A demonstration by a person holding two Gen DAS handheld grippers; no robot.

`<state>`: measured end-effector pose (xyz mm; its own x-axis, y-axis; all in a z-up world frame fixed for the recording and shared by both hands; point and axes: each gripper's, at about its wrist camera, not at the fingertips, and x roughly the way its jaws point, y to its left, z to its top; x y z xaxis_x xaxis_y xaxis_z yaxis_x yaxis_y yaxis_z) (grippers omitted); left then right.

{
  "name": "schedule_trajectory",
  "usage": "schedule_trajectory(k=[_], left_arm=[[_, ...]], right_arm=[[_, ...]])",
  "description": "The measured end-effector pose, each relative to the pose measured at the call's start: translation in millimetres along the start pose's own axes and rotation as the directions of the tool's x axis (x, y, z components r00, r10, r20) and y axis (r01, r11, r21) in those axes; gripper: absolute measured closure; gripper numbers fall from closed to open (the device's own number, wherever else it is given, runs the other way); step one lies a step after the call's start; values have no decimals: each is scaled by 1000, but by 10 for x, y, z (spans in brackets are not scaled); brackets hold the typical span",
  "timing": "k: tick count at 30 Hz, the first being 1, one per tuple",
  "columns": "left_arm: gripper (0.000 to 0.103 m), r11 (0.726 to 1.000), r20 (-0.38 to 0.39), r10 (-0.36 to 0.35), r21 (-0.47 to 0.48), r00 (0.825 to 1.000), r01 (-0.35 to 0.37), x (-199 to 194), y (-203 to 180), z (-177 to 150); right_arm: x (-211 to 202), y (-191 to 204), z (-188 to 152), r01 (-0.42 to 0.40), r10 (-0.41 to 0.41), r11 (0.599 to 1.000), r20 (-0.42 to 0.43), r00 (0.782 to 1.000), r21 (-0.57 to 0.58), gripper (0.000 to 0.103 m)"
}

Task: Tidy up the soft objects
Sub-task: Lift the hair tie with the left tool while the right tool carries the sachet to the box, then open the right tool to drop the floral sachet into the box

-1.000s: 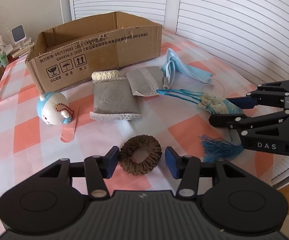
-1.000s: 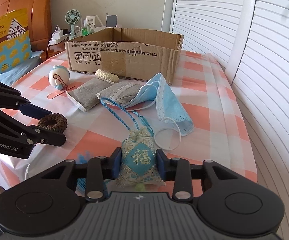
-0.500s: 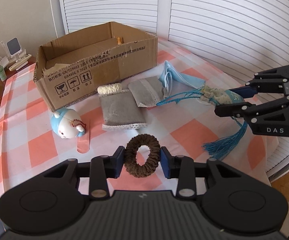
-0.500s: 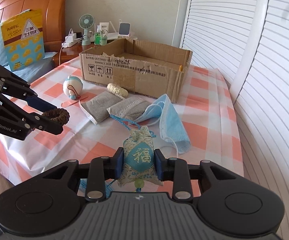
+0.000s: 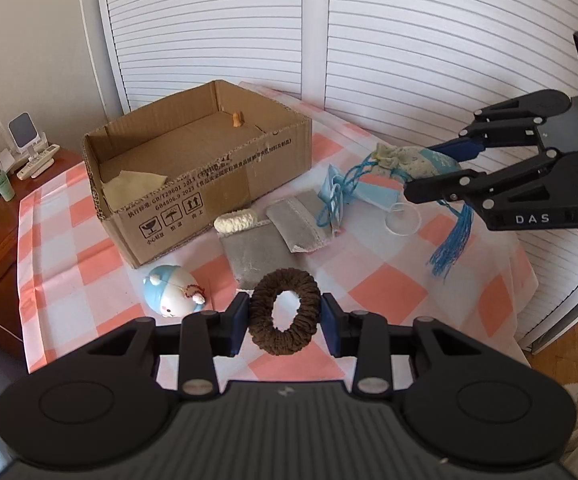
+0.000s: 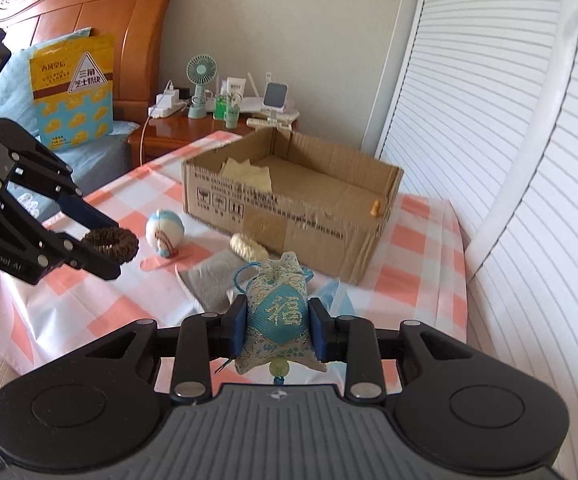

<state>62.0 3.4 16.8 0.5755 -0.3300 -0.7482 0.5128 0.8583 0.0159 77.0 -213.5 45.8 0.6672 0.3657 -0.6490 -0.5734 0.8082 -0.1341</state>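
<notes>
Scrunchie (image 5: 284, 311) in left claw (image 5: 285, 322), sachet (image 6: 276, 314) in right claw (image 6: 277, 330), above table (image 5: 369, 280)

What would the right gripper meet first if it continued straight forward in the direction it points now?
Probably the open brown cardboard box. The right gripper, shut on the blue embroidered sachet, points towards the box's front wall. It is raised above the checked tablecloth, so it might pass over the wall; depth is unclear.
</notes>
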Motion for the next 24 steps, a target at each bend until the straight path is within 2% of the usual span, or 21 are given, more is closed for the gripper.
schedule_trajectory(k=[6, 15, 24], left_arm=[[67, 1000, 28, 9, 6, 1000, -9, -79, 72, 44], [67, 1000, 48, 10, -1, 999, -10, -125, 201, 42], [66, 1000, 44, 7, -9, 999, -6, -58, 334, 51]], right_arm=[[67, -49, 429, 4, -1, 999, 61, 998, -39, 67], [448, -251, 1187, 36, -27, 996, 120, 992, -80, 67], [1081, -495, 1570, 50, -44, 996, 72, 996, -74, 66]])
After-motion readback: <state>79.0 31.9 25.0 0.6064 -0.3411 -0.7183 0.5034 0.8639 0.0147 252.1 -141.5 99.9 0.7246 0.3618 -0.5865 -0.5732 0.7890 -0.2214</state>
